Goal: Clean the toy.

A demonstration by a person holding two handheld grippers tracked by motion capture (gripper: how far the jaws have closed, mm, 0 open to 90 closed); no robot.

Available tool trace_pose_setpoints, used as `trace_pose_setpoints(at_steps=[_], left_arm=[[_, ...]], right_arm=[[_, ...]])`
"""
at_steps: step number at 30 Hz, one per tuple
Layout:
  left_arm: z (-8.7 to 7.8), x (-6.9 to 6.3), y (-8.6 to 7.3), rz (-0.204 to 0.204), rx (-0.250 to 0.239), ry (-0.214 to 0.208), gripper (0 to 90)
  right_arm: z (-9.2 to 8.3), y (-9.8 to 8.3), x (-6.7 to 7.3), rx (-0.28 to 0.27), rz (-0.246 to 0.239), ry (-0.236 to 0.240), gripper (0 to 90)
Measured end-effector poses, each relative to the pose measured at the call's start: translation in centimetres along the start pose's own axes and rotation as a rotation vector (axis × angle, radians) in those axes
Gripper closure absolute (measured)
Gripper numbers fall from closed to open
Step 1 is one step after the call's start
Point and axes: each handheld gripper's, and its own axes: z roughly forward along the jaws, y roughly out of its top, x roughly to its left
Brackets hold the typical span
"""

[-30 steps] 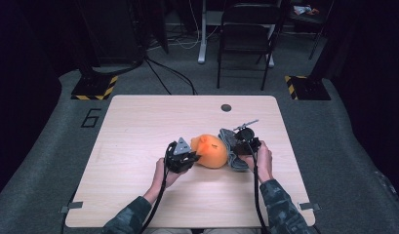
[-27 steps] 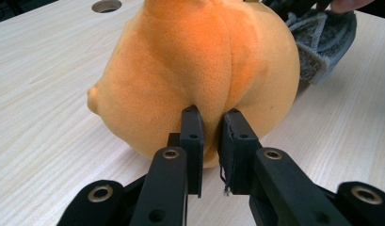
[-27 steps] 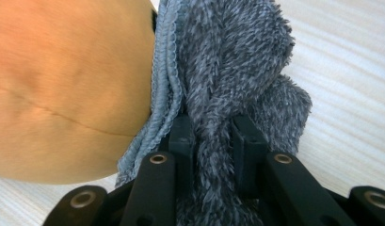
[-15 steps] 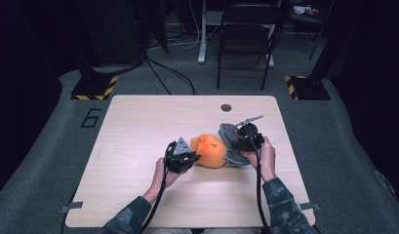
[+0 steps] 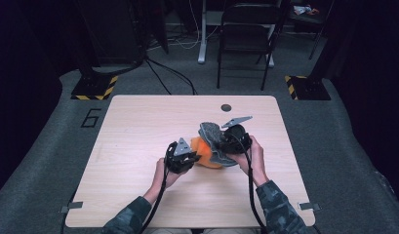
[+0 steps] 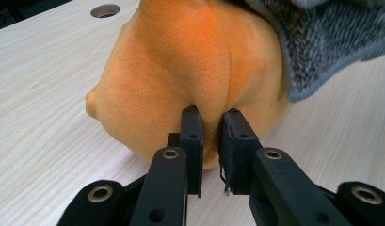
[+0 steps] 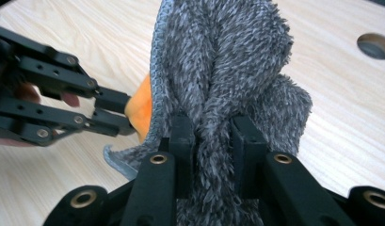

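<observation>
Standing at the near edge of the bench (image 5: 138, 126), I see two camouflage sleeves (image 5: 280, 212) coming in, cut off at the bottom of the high view. The left tongs (image 6: 211, 127) are nearly closed, pinching a fold of an orange plush toy (image 6: 180, 70); the right tongs (image 7: 212, 136) are clamped on a thick tuck of grey fuzzy cloth (image 7: 228, 61), their tips sunk in the pile. From above, the left tongs (image 5: 183, 157) and right tongs (image 5: 231, 141) flank the toy (image 5: 203, 152), which sits right of the bench's middle. The cloth (image 5: 211, 139) drapes over the toy's right and far side, hiding much of it, so what kind of toy it is, and which way it faces, I cannot tell. It seems to run left to right between the tongs. A small nub sticks out on its flank in the left gripper view. Farther off, a round cable hole (image 5: 226, 107) marks the bench's far edge. Beyond stands a dark folding chair (image 5: 246, 34) on grey carpet.
</observation>
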Motion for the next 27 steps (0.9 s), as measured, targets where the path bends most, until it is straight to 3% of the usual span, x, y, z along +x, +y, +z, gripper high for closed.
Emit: trace_pose_setpoints(at_steps=[7, 22, 27], left_arm=[[0.1, -0.1, 0.0, 0.005, -0.004, -0.001, 80.3], [0.1, 0.0, 0.0, 0.003, -0.008, 0.001, 80.2], [0.1, 0.0, 0.0, 0.002, -0.006, 0.001, 80.1]], right_arm=[[0.6, -0.6, -1.1, 0.042, 0.021, -0.052, 73.4], [1.9, -2.3, -4.2, 0.126, 0.114, -0.072, 73.3], [2.9, -3.2, -5.2, 0.171, 0.127, -0.108, 73.3]])
